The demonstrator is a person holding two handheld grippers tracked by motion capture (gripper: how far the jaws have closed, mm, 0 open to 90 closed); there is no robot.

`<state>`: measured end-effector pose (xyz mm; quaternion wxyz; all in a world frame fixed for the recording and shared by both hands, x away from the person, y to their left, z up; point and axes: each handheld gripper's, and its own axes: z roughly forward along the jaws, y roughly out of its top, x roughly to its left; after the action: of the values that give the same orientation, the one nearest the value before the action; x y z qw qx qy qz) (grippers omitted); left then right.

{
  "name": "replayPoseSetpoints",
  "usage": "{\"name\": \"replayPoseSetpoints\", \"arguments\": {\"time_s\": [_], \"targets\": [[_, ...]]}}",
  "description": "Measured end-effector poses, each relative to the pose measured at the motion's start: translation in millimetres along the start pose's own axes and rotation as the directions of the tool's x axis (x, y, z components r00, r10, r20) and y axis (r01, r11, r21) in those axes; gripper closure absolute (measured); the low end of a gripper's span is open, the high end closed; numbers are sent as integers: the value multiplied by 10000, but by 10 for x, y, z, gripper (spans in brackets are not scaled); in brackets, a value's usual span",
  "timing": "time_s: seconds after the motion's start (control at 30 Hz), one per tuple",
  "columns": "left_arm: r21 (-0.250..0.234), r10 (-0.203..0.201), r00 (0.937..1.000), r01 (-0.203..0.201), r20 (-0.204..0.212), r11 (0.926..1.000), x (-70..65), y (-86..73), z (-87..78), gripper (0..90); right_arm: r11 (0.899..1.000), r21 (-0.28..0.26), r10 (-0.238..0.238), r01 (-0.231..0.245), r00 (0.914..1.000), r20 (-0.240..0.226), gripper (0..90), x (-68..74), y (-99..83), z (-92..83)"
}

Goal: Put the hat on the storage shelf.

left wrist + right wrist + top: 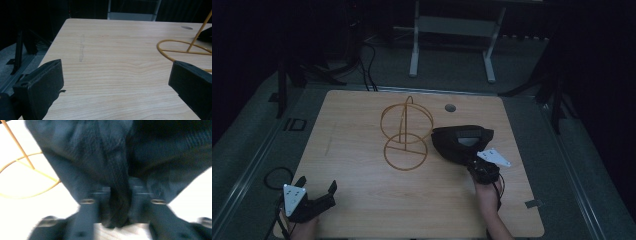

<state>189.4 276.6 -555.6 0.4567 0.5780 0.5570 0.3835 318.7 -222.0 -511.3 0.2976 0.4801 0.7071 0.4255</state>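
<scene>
Though blurred, right gripper (120, 207) gripping bag (120, 157)

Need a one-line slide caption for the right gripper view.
Right hand-held gripper shut on a black cap beside the yellow wire stand.

Dark fabric cap (462, 141) sits right of table centre, just right of a gold wire stand (406, 134), pinched at its near edge between the right gripper (482, 165) jaws. Stand upright: flat ring base on the table, thin post, vertical hoop above, empty.
</scene>
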Motion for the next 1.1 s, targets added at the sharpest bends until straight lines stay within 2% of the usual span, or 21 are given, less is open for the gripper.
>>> {"name": "replayPoseSetpoints", "arguments": {"time_s": [0.07,0.1,0.13,0.2,0.23,0.3,0.43,0.67,0.9,1.03,1.1], "targets": [[22,4,10000,-4,-20,10000,3,-4,1,5,9999,-42,-121,121,9999,-36,867,-34,19,23],[31,4,10000,-4,9,10000,3,-4,3,4,9997,-91,-225,227,9996,160,873,-42,19,27],[32,4,10000,-4,22,10000,0,-4,4,4,9997,-119,-214,215,9997,147,878,-56,20,28],[30,-10,10000,10,39,10000,-3,-4,6,5,9992,-175,-360,365,9990,256,881,-76,23,24],[43,-18,10000,17,39,10000,-3,-6,9,5,9992,-208,-336,339,9993,147,882,-92,30,22],[78,17,10000,-17,21,10000,-5,-7,13,5,9989,-274,-382,390,9988,307,883,-109,46,9],[124,29,10000,-29,10,9999,-4,-9,15,5,9966,-456,-661,679,9970,415,884,-150,121,-28],[177,176,9997,-178,142,9997,-47,-2,23,5,9927,-821,-845,888,9949,548,886,-191,247,-105],[367,269,9968,-298,756,9989,-188,41,30,5,9855,-1390,-898,978,9940,625,887,-214,403,-250],[530,463,9908,-535,1273,9972,-304,79,34,4,9811,-1611,-991,1076,9933,599,886,-249,496,-364],[583,438,9867,-534,1564,9969,-360,114,32,5,9789,-1757,-958,1040,9939,546,886,-270,523,-433]]}}
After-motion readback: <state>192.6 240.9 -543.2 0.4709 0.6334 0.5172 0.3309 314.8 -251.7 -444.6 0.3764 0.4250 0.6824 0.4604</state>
